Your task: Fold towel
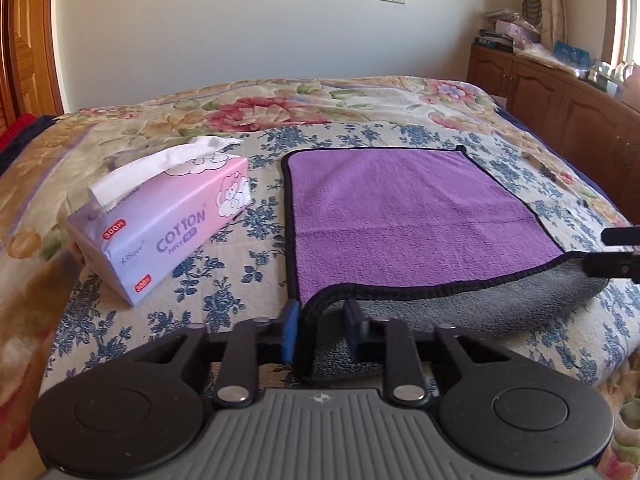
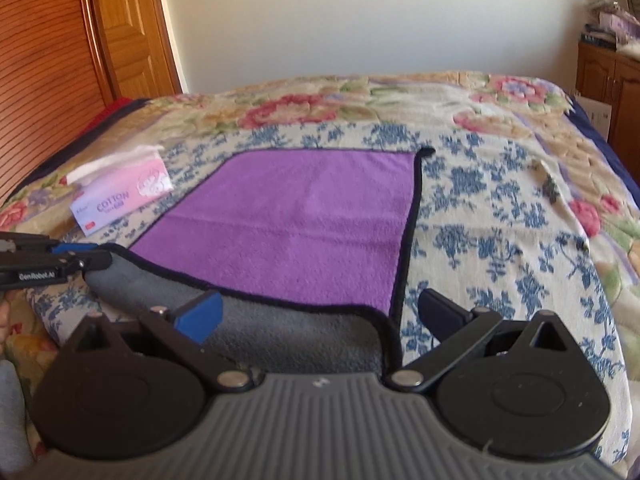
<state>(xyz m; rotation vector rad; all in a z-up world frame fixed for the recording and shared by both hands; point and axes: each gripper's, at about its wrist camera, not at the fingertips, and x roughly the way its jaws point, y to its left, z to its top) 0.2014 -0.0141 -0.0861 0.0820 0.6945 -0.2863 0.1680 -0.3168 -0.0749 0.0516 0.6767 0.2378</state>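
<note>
A purple towel point(image 1: 400, 216) with black trim lies flat on the flowered bed cover, also in the right wrist view point(image 2: 288, 220). Its near edge is raised, and a grey underside shows there. My left gripper point(image 1: 322, 326) is at the near left corner, its blue pads closed on a bunched bit of trim and grey cloth. The right wrist view shows the same pinch point(image 2: 94, 254). My right gripper point(image 2: 320, 314) is spread wide around the near right corner, its pads clear of the cloth. Its fingertips point(image 1: 604, 236) enter the left wrist view at the right.
A pink and lilac tissue pack point(image 1: 168, 220) lies on the bed left of the towel, close to its left edge. A wooden cabinet point(image 1: 560, 92) with clutter on top lines the right wall. A wooden door point(image 2: 120, 28) stands at the far left.
</note>
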